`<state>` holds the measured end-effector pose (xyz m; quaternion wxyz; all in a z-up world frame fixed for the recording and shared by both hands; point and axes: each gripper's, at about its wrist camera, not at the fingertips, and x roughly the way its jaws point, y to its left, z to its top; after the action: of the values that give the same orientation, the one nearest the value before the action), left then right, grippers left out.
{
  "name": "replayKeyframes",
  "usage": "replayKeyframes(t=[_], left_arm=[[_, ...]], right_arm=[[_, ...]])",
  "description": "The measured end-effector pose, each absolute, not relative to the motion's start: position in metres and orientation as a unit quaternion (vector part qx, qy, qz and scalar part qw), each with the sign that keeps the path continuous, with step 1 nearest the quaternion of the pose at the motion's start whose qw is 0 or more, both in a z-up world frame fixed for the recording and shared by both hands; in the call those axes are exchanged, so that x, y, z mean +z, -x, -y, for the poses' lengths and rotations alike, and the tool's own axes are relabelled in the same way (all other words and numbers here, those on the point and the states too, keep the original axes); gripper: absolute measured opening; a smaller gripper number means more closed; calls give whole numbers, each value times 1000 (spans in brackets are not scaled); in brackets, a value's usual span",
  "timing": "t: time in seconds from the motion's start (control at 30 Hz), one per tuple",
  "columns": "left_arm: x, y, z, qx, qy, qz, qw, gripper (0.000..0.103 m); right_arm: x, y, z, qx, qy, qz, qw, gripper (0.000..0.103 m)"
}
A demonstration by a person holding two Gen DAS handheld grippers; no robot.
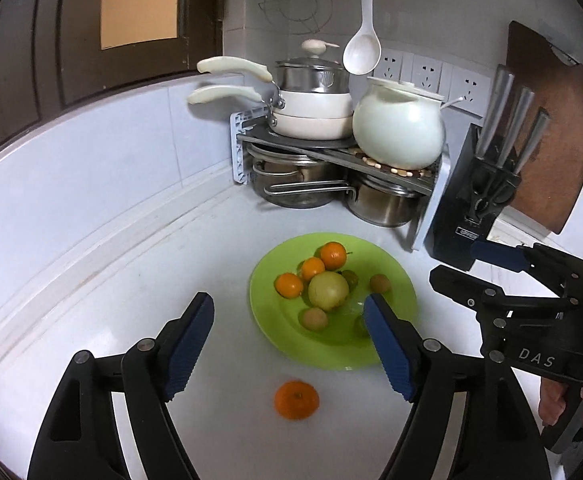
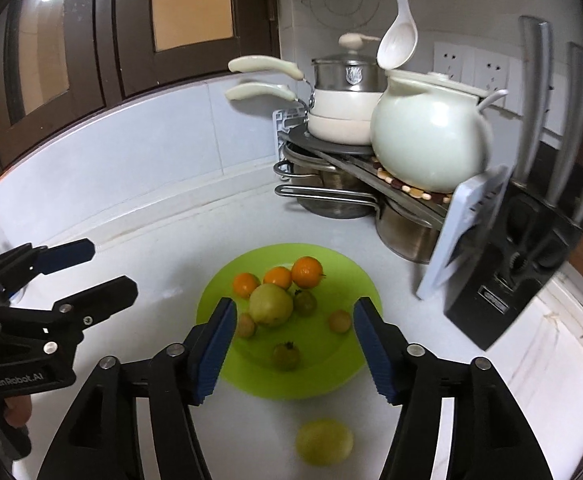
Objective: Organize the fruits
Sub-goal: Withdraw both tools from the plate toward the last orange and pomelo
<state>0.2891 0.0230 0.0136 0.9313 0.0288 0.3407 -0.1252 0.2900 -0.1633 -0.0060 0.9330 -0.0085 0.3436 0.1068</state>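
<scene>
A green plate point(image 1: 397, 322) point(image 2: 331, 372) on the white counter holds three small oranges point(image 1: 333, 255) point(image 2: 306, 272), a large yellow-green fruit point(image 1: 328, 291) point(image 2: 271, 305) and several small brownish-green fruits point(image 2: 339, 321). My left gripper point(image 1: 288, 299) is open. A loose orange point(image 1: 296, 399) lies on the counter low between its jaws, touching neither pad. My right gripper point(image 2: 296, 305) is open too, with a blurred yellow-green fruit point(image 2: 323, 440) low between its jaws, clear of the pads. Each gripper also shows in the other's view: right gripper point(image 1: 465, 266), left gripper point(image 2: 111, 268).
A corner rack point(image 1: 423, 200) behind the plate carries stacked white pans point(image 1: 311, 112) and a white pot point(image 1: 397, 128), with steel pots beneath. A black knife block point(image 1: 475, 204) and a wooden board point(image 1: 551, 120) stand at the right. A white ladle point(image 1: 361, 50) hangs above.
</scene>
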Motion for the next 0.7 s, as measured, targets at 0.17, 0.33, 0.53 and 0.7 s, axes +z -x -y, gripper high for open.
replayKeyframes(t=[0.17, 0.33, 0.53, 0.7], left_arm=[[11, -266, -28, -123, -32, -337, 933, 81], [-1, -250, -32, -117, -44, -348, 929, 81], [-19, -242, -37, -118, -56, -369, 920, 81], [-39, -243, -37, -119, -65, -391, 910, 81]], right_arm=[[-4, -268, 165, 94, 1, -339, 936, 69], [-16, -253, 166, 86, -2, -357, 930, 69], [-38, -239, 167, 67, -9, -387, 920, 69], [-57, -235, 167, 54, -10, -414, 908, 69]])
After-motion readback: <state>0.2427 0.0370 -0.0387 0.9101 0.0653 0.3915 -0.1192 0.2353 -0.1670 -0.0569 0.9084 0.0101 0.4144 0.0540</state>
